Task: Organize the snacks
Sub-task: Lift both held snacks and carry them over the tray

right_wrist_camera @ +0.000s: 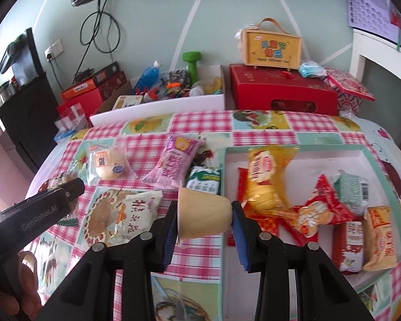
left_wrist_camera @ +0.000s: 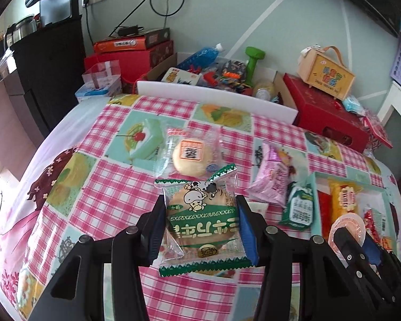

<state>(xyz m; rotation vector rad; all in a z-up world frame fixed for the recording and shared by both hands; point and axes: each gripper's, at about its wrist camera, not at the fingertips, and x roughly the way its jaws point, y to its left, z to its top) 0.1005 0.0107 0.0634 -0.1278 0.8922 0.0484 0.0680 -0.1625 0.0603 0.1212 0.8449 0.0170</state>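
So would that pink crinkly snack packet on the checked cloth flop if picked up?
Probably: the pink crinkly snack packet looks like thin puffed film, so likely light and crackly. It lies flat on the checked tablecloth, so it shouldn't roll, though glossy wrap may slip.

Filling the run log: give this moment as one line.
left gripper: shut on green biscuit packet | right gripper: shut on pudding cup | tray: holds several snacks

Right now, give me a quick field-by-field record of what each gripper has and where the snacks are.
left gripper: shut on green biscuit packet, lifted off the tablecloth
right gripper: shut on beige pudding cup, held sideways
tray: holds yellow, red and orange packets
loose on tablecloth: round bun packet, pink packet, white pastry packet
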